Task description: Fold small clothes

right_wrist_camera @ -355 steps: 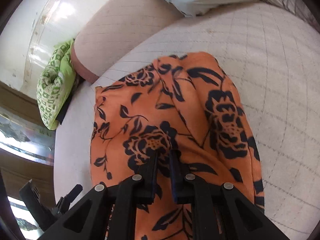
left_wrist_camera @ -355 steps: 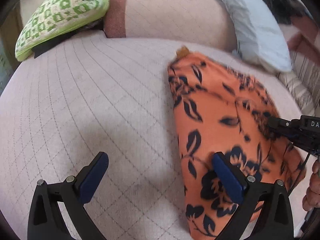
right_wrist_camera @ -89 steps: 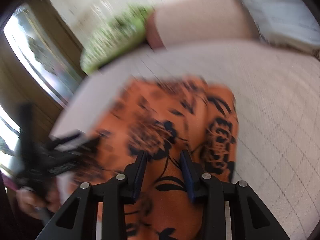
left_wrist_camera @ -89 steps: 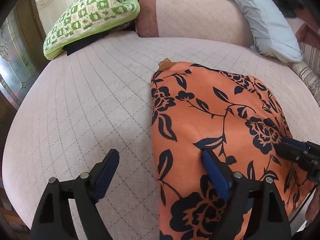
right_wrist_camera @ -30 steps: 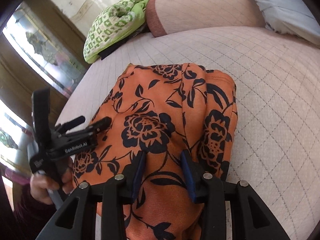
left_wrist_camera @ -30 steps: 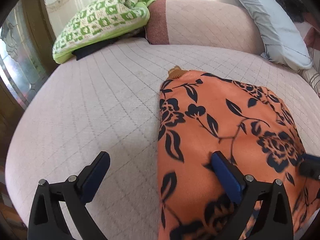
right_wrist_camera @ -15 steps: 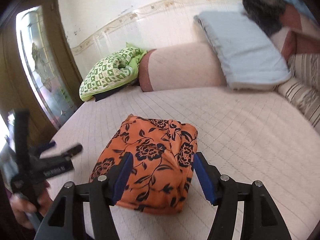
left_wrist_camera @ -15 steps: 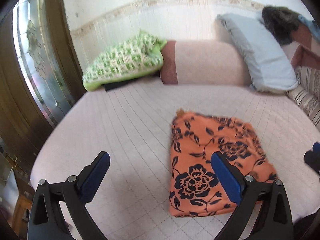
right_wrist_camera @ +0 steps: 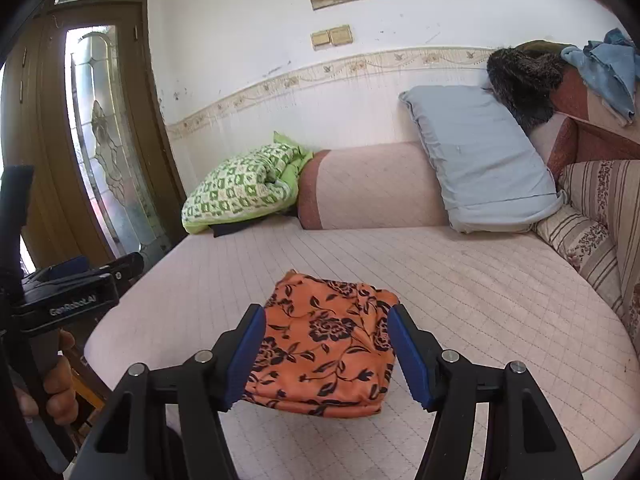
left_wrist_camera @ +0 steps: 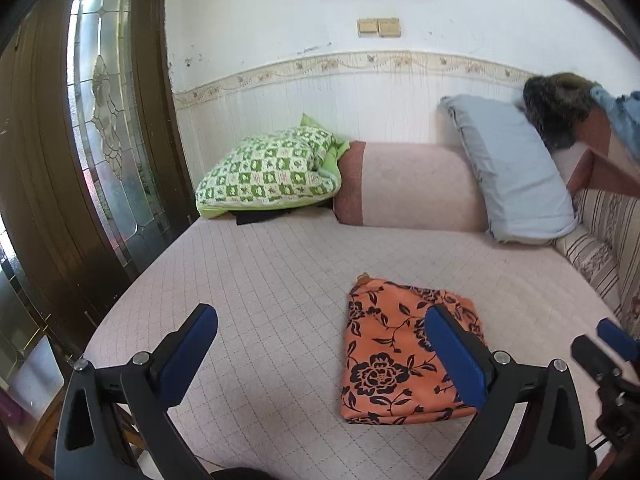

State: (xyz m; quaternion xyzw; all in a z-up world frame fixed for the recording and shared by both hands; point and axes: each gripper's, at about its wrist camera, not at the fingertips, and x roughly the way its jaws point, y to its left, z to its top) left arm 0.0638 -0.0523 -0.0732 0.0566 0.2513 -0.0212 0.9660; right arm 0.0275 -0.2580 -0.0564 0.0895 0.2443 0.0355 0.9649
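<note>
An orange garment with a black flower print (left_wrist_camera: 396, 354) (right_wrist_camera: 324, 340) lies folded into a compact rectangle near the front edge of the pale pink quilted bed (left_wrist_camera: 272, 280) (right_wrist_camera: 480, 280). My left gripper (left_wrist_camera: 320, 356) hangs well above and short of it, jaws wide open, nothing between them. The right gripper (right_wrist_camera: 326, 354) is likewise raised off the cloth and open, its blue pads (right_wrist_camera: 406, 360) framing the garment from a distance without touching it. At the left of the right wrist view a hand (right_wrist_camera: 56, 384) holds the left gripper's handle.
A green checked pillow (left_wrist_camera: 268, 172) and a pink bolster (left_wrist_camera: 404, 190) lie at the head of the bed, with a pale blue pillow (left_wrist_camera: 512, 176) leaning at the right. A striped cushion (right_wrist_camera: 592, 216) bounds the right side. A dark wooden door with glass (left_wrist_camera: 100, 120) stands left.
Both grippers have lifted up and back away from the orange garment, which was close under them a second ago. The right jaws have widened. The garment has stayed folded on the bed.
</note>
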